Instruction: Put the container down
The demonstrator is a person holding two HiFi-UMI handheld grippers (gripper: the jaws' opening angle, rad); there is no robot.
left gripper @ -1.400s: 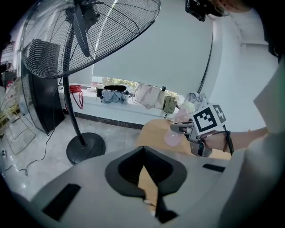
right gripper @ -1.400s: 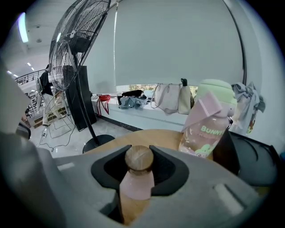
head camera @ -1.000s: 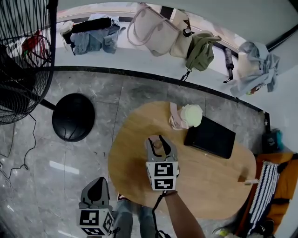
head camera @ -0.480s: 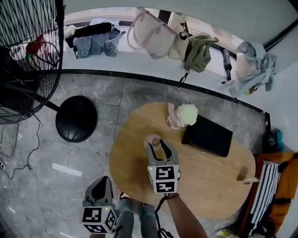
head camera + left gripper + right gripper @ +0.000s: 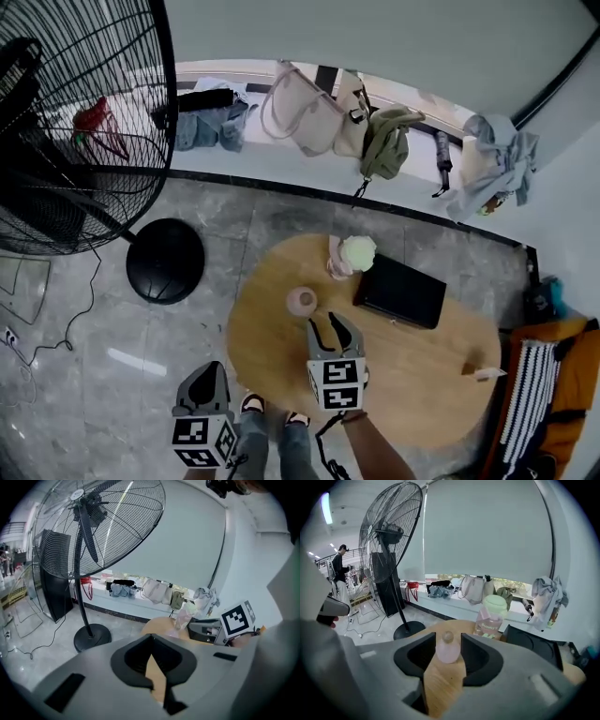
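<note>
The container (image 5: 302, 300) stands upright on the counter (image 5: 422, 375), just ahead of my right gripper (image 5: 333, 326). Its fingers have just been opening and are released, touching nothing. My left gripper (image 5: 206, 373) is clenched on nothing, off the counter's near edge. The risk, as I judge it, is a sideways drift on pulling away. One finger could clip the small container and topple it.

Big black floor fan (image 5: 75, 141), bags (image 5: 305, 112) along the ledge (image 5: 239, 159), green-lidded jar (image 5: 357, 252) beside black case (image 5: 400, 292).
</note>
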